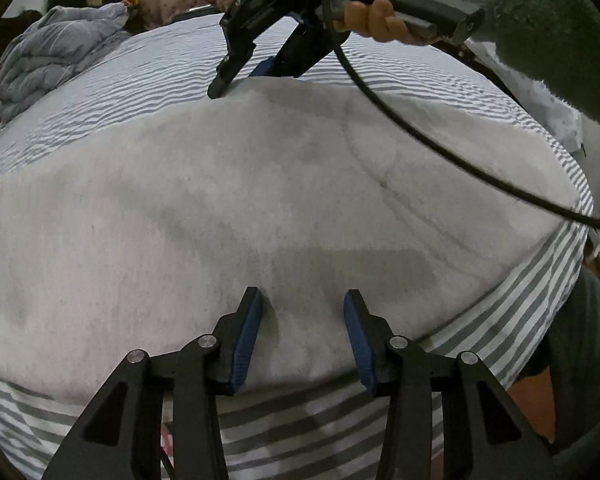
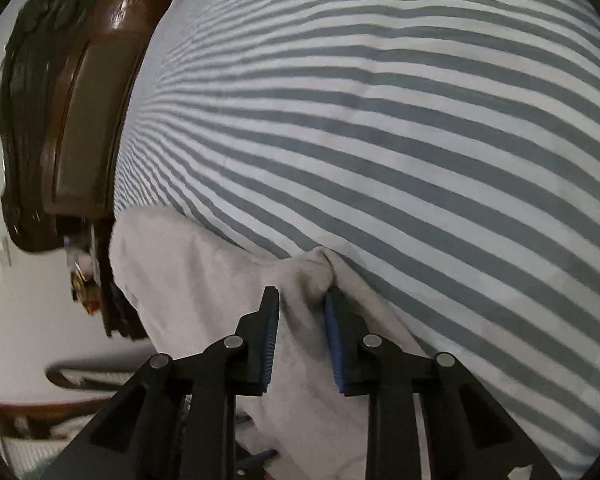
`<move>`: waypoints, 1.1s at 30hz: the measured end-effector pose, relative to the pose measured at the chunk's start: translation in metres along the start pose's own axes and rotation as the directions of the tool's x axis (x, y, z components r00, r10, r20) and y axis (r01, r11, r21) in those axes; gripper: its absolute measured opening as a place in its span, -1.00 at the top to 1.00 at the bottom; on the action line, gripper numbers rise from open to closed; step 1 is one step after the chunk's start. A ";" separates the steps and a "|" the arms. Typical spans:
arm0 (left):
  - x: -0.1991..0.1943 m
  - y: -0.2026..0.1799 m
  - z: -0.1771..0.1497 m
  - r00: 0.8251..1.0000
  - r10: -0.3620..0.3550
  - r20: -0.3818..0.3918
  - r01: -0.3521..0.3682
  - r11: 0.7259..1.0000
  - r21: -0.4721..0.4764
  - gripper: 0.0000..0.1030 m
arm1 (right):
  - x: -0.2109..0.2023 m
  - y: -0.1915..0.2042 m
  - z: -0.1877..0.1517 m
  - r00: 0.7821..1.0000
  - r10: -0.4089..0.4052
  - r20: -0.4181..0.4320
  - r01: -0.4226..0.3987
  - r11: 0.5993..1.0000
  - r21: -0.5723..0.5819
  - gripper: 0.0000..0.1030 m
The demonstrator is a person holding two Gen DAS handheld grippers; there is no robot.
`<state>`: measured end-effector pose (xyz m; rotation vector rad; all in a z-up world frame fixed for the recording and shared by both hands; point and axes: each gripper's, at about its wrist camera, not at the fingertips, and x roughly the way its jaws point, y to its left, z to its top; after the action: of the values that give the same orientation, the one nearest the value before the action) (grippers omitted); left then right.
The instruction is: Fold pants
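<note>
Pale grey fleecy pants point(image 1: 260, 184) lie spread flat on the blue-and-white striped bedsheet point(image 1: 380, 68), covering most of the bed width in left wrist view. Near edge sits just under the left gripper point(image 1: 303, 300), far edge at the right gripper point(image 1: 240, 76).

Left gripper: jaws apart, blue pads either side of bare fabric, nothing pinched. Hovering at or just above the near hem, can't tell if touching.

Right gripper: in right wrist view point(image 2: 301, 294) jaws part-way in, a bunched ridge of the grey cloth between the pads. Right pad looks touching the bunch, left pad shows a gap, so not clamped yet IMO. Full closure can't be confirmed.

Handling, judged not seen: soft, limp, light, thick pile. No stiffness, so it'll sag and drape between two grab pts. Not fragile. Fleece vs ribbed pads = good friction, low slip risk. Risk is pinching only the top layer, or catching the sheet underneath w/ it.

Where to grab: edge/corner pts, both layers, one per gripper, roughly symmetric so the fold line stays straight. Right side is already at a far-edge bunch, left should take the near edge below it.

Brown wooden headboard point(image 2: 80, 120) at the bed's side, crumpled grey-blue quilt point(image 1: 52, 52) at far corner, both well apart from the pants.
</note>
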<state>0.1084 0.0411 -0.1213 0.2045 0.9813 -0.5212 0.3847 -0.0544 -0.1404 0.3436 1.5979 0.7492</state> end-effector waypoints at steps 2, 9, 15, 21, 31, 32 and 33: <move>-0.002 0.004 0.005 1.000 -0.013 0.001 0.013 1.000 -0.020 0.16 | 0.000 -0.011 -0.003 1.000 0.019 -0.004 -0.019 0.999 0.046 0.54; -0.018 0.031 0.049 0.991 0.070 0.111 -0.060 0.993 -0.099 0.16 | -0.006 -0.032 -0.005 0.997 0.074 0.018 -0.076 0.990 0.115 0.54; 0.017 0.050 0.051 0.988 0.154 0.010 -0.150 0.974 -0.168 0.15 | -0.023 -0.005 -0.016 0.994 0.023 0.111 -0.026 0.999 0.021 0.78; 0.014 0.039 0.033 0.977 0.209 0.037 -0.203 0.972 -0.116 0.15 | -0.024 0.001 -0.010 0.983 -0.050 0.176 0.051 0.999 0.002 0.80; 0.012 0.033 0.023 0.978 0.206 0.026 -0.202 0.973 -0.111 0.14 | -0.062 0.011 -0.021 0.944 -0.131 0.304 0.136 0.991 0.005 0.61; 0.009 0.035 0.025 0.981 0.195 0.016 -0.191 0.973 -0.128 0.14 | -0.073 0.017 -0.032 0.933 -0.147 0.330 0.160 0.987 -0.011 0.59; 0.007 0.036 0.027 0.982 0.188 0.011 -0.185 0.973 -0.141 0.14 | -0.085 0.025 -0.050 0.919 -0.168 0.356 0.190 0.981 -0.028 0.51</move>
<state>0.1498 0.0591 -0.1146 0.1632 0.9596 -0.2811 0.3466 -0.1019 -0.0582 0.2646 1.2441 0.5587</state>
